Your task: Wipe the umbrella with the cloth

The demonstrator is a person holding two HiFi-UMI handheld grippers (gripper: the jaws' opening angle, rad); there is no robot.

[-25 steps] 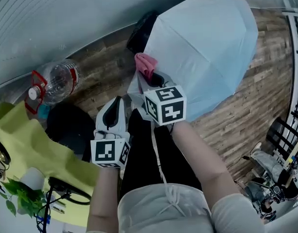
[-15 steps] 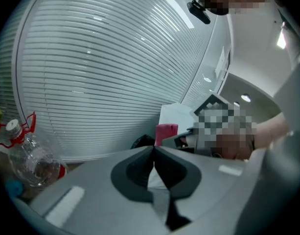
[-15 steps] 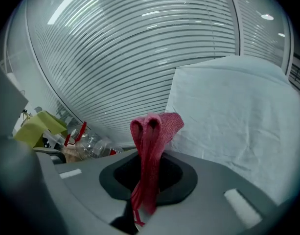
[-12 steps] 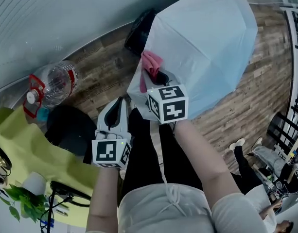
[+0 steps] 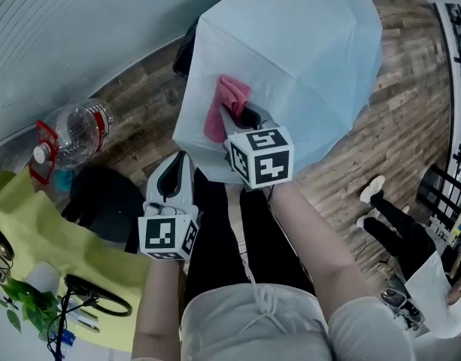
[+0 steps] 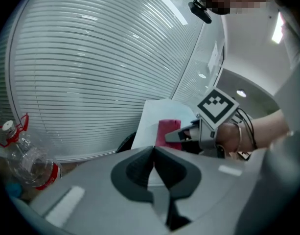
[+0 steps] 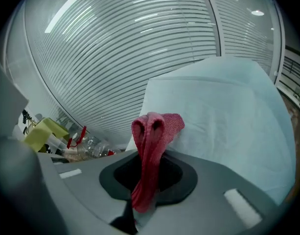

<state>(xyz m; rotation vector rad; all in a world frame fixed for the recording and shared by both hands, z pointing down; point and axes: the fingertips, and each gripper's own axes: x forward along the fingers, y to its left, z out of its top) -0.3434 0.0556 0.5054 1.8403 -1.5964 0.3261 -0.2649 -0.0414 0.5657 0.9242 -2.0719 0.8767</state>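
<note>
Wiping seems barely begun: the right gripper (image 5: 241, 119) is pressing its clamped cloth (image 5: 228, 102) against the umbrella (image 5: 305, 59), the left gripper (image 5: 175, 173) hanging closed and empty.

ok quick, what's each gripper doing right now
left gripper: closed, nothing between its jaws
right gripper: closed on the pink cloth

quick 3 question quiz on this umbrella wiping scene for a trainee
1. True or false: the right gripper is shut on the pink cloth.
2. What lies on the floor to the left of the umbrella? A) clear water bottle B) bucket C) broom
3. Fill in: the floor is made of ___ planks.
Key: 1 true; 2 A; 3 wood
</note>
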